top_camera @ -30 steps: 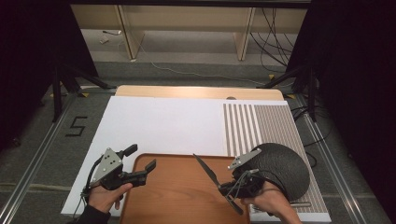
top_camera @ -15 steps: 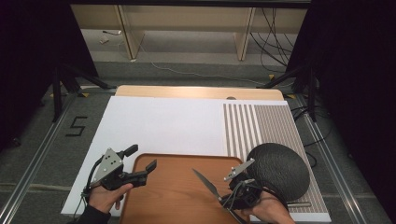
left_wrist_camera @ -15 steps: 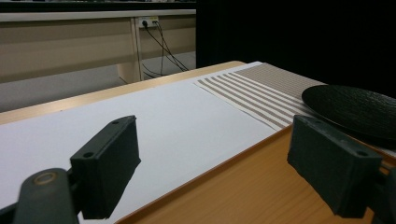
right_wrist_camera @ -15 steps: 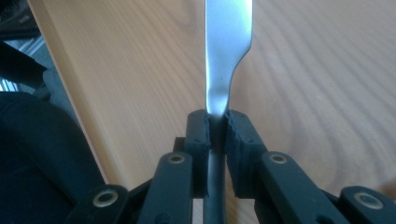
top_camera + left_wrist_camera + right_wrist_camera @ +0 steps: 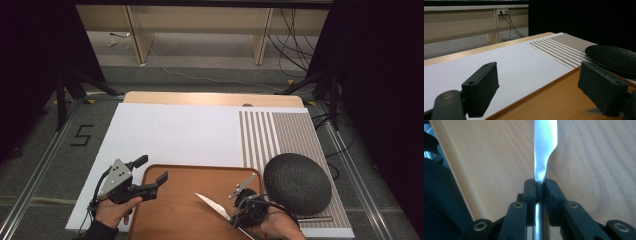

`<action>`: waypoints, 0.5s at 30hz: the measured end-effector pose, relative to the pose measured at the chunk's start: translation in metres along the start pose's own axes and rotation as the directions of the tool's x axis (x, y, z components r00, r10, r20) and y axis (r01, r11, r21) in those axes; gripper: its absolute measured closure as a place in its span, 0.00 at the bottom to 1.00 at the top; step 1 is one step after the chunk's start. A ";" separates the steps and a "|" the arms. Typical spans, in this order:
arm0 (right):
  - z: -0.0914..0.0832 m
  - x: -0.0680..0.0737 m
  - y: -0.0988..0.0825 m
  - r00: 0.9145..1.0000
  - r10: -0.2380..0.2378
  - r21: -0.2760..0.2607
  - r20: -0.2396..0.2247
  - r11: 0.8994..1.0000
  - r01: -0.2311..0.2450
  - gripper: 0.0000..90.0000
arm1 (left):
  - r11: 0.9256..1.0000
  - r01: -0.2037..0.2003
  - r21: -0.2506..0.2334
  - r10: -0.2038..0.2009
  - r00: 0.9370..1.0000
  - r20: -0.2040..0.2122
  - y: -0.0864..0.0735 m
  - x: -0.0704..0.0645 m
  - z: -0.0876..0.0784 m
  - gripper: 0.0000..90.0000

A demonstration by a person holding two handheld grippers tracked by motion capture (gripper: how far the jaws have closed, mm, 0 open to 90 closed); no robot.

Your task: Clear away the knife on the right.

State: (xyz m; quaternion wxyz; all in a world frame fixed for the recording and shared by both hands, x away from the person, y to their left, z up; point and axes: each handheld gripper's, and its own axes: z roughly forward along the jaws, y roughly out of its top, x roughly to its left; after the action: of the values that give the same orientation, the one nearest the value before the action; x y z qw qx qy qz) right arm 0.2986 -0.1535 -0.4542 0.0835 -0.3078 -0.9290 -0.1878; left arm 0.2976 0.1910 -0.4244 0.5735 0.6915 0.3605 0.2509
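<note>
Right gripper clamping knife over wooden tray, left gripper jaws spread, empty, black plate beside tray

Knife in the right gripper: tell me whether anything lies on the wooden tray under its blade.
Nothing visible does. The knife, clamped in the right gripper, points across bare wood of the tray; the black plate lies off to the side.

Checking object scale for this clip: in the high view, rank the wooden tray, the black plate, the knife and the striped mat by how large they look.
1. striped mat
2. wooden tray, partly cut off at the bottom edge, so its place against the mat is unsure
3. black plate
4. knife, held in the right gripper
</note>
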 end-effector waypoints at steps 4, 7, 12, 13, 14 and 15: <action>0.004 0.000 0.001 1.000 0.004 0.021 -0.002 1.000 -0.004 0.89 | 1.000 0.001 -0.002 -0.001 1.000 -0.001 0.000 0.000 0.000 0.18; 0.005 0.001 0.002 1.000 0.002 0.023 0.002 1.000 -0.002 0.89 | 1.000 0.001 0.002 -0.001 1.000 -0.001 0.000 0.000 0.000 0.18; 0.005 0.002 0.002 1.000 0.000 0.026 0.013 1.000 0.000 0.88 | 1.000 0.001 0.000 -0.001 1.000 -0.002 0.000 0.001 0.000 0.18; 0.005 0.002 0.002 1.000 -0.001 0.025 0.014 1.000 0.000 0.88 | 1.000 0.001 -0.001 -0.001 1.000 -0.002 0.000 0.001 0.000 0.18; 0.005 0.002 0.003 1.000 0.002 0.027 0.016 1.000 -0.002 0.88 | 1.000 0.002 -0.001 -0.002 1.000 -0.003 0.000 0.001 0.000 0.18; 0.005 0.002 0.003 1.000 0.000 0.021 0.020 1.000 0.000 0.86 | 1.000 0.002 -0.001 -0.002 1.000 -0.002 0.000 0.001 0.000 0.18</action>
State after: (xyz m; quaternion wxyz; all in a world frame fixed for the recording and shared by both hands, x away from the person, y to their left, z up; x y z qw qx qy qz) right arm 0.2985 -0.1485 -0.4573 0.0774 -0.3089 -0.9316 -0.1752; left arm 0.2977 0.1916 -0.4244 0.5736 0.6908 0.3617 0.2511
